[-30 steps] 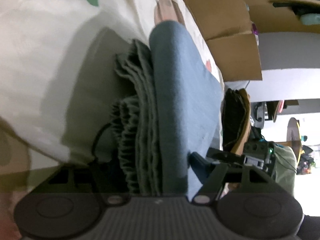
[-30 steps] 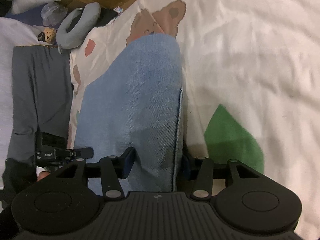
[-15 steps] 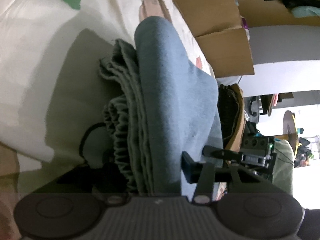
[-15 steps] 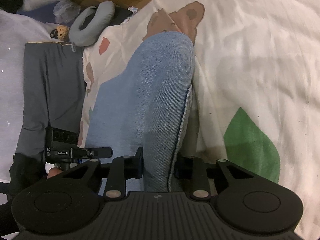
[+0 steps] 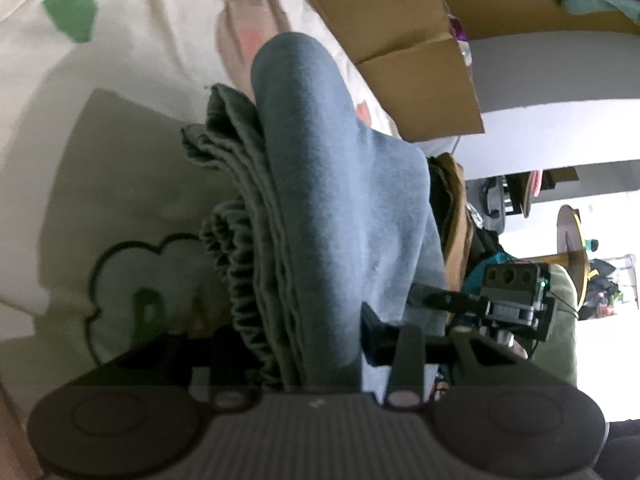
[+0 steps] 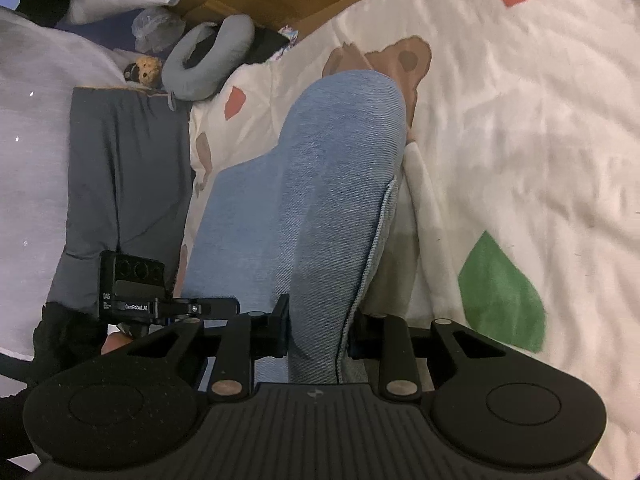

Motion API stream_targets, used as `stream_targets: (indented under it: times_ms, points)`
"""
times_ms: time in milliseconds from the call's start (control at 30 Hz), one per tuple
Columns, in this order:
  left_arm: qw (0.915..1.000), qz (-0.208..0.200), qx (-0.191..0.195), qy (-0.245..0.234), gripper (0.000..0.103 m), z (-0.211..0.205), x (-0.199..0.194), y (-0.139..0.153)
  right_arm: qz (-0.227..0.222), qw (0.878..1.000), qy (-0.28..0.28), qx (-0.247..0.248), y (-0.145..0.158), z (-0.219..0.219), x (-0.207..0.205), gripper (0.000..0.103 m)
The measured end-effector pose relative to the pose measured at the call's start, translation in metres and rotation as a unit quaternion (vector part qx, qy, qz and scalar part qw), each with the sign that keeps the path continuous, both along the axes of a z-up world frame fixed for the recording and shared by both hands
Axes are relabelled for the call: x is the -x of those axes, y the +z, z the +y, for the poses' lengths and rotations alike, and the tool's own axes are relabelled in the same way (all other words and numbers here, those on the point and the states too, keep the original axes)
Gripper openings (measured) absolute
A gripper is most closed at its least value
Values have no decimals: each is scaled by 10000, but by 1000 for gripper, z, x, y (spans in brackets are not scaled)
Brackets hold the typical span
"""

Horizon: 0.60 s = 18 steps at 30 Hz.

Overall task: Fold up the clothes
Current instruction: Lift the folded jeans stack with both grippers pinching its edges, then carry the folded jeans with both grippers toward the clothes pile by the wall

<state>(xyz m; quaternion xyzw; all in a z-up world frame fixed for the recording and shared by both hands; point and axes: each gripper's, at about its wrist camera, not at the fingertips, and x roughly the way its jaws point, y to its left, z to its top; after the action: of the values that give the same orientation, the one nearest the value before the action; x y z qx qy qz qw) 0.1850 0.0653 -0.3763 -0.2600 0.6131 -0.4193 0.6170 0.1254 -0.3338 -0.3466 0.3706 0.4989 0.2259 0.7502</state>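
Denim garment (image 6: 320,208), pale blue and already doubled into a thick bundle with a gathered elastic edge showing in the left wrist view, hangs between the two grippers just above the bed. The right gripper (image 6: 318,330) is clamped on one end of the fold. The left gripper (image 5: 304,344) has its jaws closing on the other end, the layered cloth filling the space between them, though its near finger is dark and hard to make out. Judging by the stacked layers, most of the folding looks done; setting the bundle down and squaring it seems left. Below lies a cream bedsheet (image 6: 520,128) printed with a bear and leaves. Cardboard boxes (image 5: 404,48) and a grey neck pillow (image 6: 208,60) crowd the room's edge.
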Motion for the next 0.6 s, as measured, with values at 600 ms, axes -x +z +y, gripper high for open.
stream_targets:
  times_ms: [600]
  points:
    - [9997,-186,53,-162,42,-39,-3,65,-464,9979,-450,-5,66,-37,22,28]
